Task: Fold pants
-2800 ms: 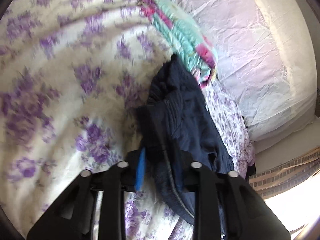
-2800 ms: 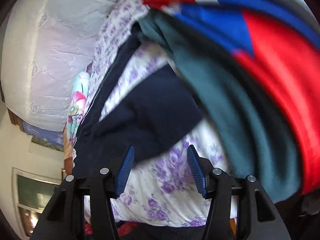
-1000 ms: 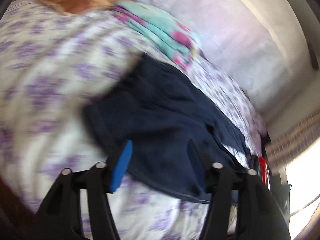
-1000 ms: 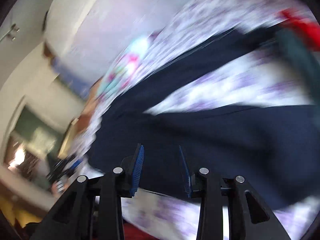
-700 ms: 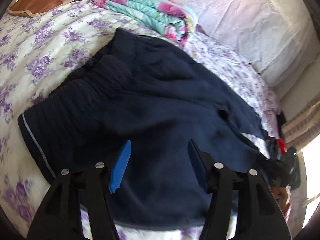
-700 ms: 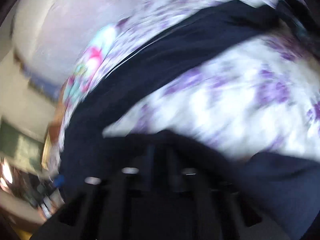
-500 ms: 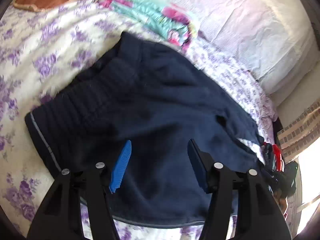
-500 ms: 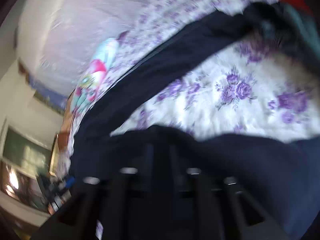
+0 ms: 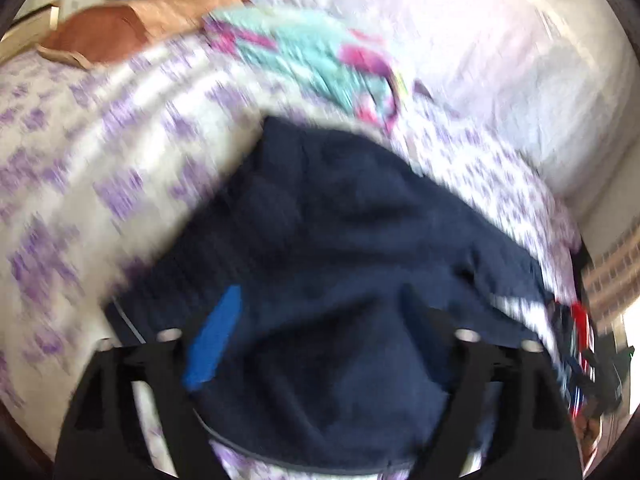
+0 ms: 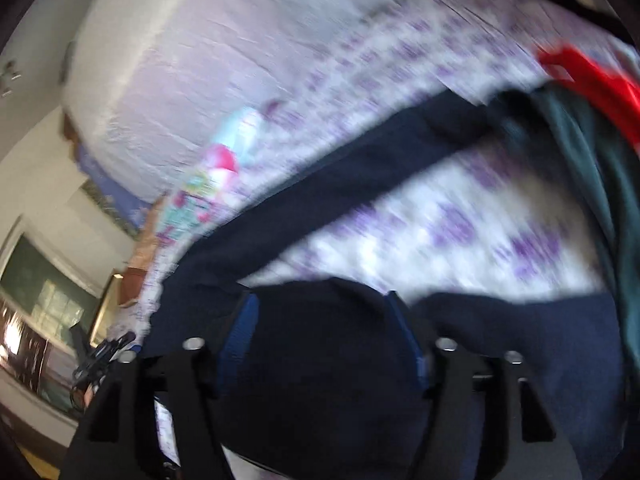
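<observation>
We have the navy pants (image 9: pixel 344 248) spread on the bed (image 9: pixel 100 184), over its purple-flowered sheet, waistband toward the near left and the two legs running away to the far right. They lie opened out like this, we judge, so that one leg can be laid over the other for the first fold.

Our left tool (image 9: pixel 316 336) hovers over the seat of the pants with its jaws wide. They have just been opening, and the cloth shows between them as a surface underneath, not something pinched. Our right tool (image 10: pixel 324 320) also stands wide, its jaws having just been opening too. A rounded hump of navy cloth sits between its blue pads (image 10: pixel 240 328), but the pads do not seem to press on it, so we read it as released.

In the right wrist view one leg (image 10: pixel 360 176) stretches diagonally to the far right, with bare sheet between it and the nearer leg.

Both views are smeared. A folded turquoise and pink quilt (image 9: pixel 312 60) lies just beyond the pants, an orange-brown pillow (image 9: pixel 132 28) farther left. A dark green garment (image 10: pixel 588 168) and something red (image 10: pixel 592 80) crowd the right edge and cover the leg ends, so we cannot tell where the hems lie. The left tool's right pad is lost against the dark cloth.
</observation>
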A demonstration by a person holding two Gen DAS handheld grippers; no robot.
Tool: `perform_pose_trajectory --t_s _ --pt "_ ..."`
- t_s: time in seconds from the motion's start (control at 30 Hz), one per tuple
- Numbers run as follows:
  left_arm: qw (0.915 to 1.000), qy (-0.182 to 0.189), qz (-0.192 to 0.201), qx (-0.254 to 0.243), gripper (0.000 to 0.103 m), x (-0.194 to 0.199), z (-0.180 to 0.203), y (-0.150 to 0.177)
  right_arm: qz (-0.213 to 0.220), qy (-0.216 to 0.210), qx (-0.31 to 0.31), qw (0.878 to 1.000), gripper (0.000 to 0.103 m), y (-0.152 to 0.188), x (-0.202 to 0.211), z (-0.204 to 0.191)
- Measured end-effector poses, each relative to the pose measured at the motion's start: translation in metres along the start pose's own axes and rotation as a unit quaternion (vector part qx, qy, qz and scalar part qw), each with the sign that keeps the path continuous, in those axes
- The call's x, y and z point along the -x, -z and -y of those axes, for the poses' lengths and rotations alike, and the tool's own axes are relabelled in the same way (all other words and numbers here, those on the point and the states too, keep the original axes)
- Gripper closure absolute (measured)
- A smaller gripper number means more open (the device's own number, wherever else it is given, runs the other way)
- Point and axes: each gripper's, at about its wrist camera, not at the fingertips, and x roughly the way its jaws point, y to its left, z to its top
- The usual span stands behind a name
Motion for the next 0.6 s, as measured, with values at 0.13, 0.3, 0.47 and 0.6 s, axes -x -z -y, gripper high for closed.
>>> perform_pose_trajectory --t_s 0.13,0.3,0.47,0.6 --pt "0.9992 0.003 0.030 0.026 0.013 -0.001 -0.022 -0.047 0.055 -0.056 0.049 0.996 0.003 -0.014 0.004 -0.034" --pt "0.9989 -0.037 0.024 0.013 0.013 -0.036 -0.037 -0.095 0.057 -0.020 0.101 0.993 0.003 -0.026 -0.022 -0.050" --pt "0.9986 -0.054 -0.002 -0.003 0.013 -0.083 -0.044 -0.123 0.026 -0.023 0.116 0.993 0.003 -0.032 -0.050 -0.054" --pt "0.9993 -0.024 -0.028 0.009 0.014 -0.111 -0.048 -0.131 0.023 -0.032 0.106 0.994 0.003 -0.035 -0.065 -0.057"
